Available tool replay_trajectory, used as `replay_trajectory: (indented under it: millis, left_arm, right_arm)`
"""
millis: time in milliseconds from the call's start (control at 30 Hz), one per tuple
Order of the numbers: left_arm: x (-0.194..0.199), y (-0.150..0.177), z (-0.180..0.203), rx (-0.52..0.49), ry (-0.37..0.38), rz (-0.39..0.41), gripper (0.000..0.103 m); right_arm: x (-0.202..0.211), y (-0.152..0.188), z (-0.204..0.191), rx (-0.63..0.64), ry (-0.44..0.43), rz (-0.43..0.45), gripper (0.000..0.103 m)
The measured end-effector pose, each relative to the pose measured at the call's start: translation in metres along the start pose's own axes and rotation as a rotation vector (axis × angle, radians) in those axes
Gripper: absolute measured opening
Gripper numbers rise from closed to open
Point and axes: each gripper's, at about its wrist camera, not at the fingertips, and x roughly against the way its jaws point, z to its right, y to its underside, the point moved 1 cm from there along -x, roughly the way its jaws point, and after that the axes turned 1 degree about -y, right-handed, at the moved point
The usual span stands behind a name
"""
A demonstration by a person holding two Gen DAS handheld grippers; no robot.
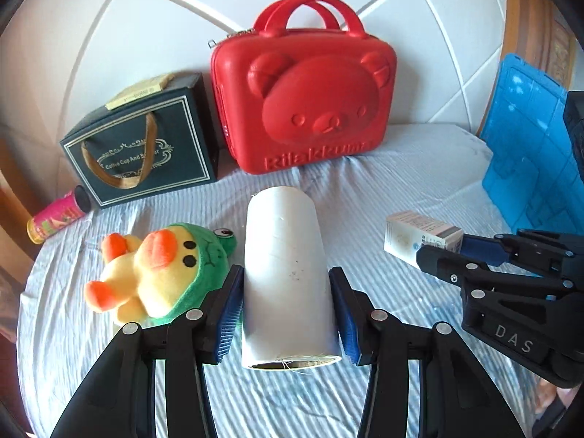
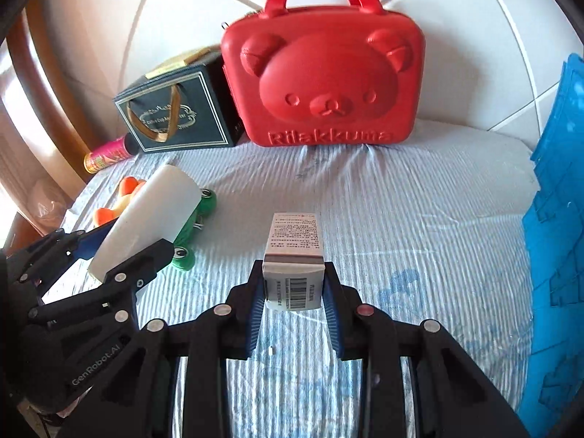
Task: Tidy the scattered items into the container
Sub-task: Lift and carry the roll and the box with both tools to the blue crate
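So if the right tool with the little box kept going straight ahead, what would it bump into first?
Most likely the red bear case standing at the wall. The right tool holds the little box, and only striped sheet lies between, though depth is hard to judge.

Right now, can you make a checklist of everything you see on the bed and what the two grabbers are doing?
Surface: striped sheet, wrinkled.
Job's things: white roll in left gripper; small carton in right gripper; duck plush lying beside the roll; blue crate at right.
Clutter: red bear case, dark gift bag, pink can along the wall.
Grippers: both shut on their items.
Cables: nothing seen.
Surroundings: tiled wall, wooden frame.
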Motion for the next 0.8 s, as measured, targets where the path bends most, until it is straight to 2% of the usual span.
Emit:
replay_trajectory:
  millis: [400, 633, 800]
  left_arm:
    - [0.131, 0.015, 0.009, 0.05, -0.081, 0.149, 0.046]
    - [0.188, 0.031, 0.03, 0.088, -0.116, 0.22, 0.046]
    - [0.228, 0.042, 0.046, 0.103, -0.131, 0.272, 0.046]
  right_arm:
    - [0.134, 0.017, -0.035, 0.102, -0.057, 0.192, 0.029]
    - [0.199, 0.036, -0.039, 0.185, -0.093, 0.271, 0.029]
    - [0.247, 0.055, -0.033, 0.189, -0.069, 0.336, 0.029]
